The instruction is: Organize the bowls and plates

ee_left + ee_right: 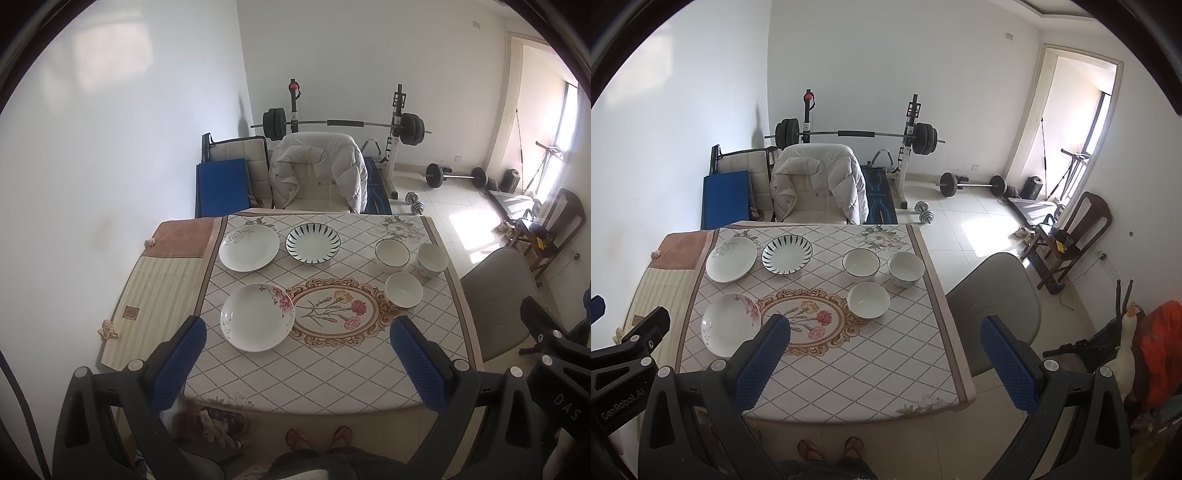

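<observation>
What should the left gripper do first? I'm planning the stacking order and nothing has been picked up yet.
Probably lower the left gripper, open and empty, toward the pink-flowered plate. It is the nearest dish on that side and lies alone on the tablecloth. The two other plates sit farther back; the three bowls cluster on the right.

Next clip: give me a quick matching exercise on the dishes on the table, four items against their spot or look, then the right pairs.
Things
1. pink-flower plate
2. green-striped plate
3. dark-rimmed bowl
4. far-right bowl

Descriptions
A. back row, between a white plate and the bowls
B. closest to the table's right edge
C. nearest the left gripper, beside the oval flower motif
D. thin dark line round its rim, left of another bowl

Pairs: 1-C, 2-A, 3-D, 4-B
</observation>
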The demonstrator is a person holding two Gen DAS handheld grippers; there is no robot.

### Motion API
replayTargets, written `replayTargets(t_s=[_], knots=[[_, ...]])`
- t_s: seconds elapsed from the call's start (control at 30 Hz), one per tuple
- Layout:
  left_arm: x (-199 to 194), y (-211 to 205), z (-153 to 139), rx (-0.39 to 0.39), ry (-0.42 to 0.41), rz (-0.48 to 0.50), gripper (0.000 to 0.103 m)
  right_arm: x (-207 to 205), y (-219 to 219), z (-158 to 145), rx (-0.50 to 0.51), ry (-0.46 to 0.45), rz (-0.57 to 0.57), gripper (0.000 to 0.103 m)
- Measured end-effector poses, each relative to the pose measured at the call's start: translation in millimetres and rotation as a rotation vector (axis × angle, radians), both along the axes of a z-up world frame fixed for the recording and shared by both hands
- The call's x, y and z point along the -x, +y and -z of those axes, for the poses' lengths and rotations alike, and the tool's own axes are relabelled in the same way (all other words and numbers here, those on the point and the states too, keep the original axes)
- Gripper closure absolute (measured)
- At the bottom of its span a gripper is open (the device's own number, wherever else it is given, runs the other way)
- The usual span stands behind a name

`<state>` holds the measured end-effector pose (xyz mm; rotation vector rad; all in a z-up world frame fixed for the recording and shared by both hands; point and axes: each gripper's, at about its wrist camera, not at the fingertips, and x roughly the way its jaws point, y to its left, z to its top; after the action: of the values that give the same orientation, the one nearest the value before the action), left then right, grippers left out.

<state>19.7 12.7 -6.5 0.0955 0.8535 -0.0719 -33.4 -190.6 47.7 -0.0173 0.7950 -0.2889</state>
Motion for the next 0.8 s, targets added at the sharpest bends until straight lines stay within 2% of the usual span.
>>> replayTargets(t_s=[0.8], knots=[[-2.8,-0.8,-2.2,-0.001,-0.002,0.006,0.001,-8.9,-1.6,-3.5,0.008,0.001,0.01,0.0]])
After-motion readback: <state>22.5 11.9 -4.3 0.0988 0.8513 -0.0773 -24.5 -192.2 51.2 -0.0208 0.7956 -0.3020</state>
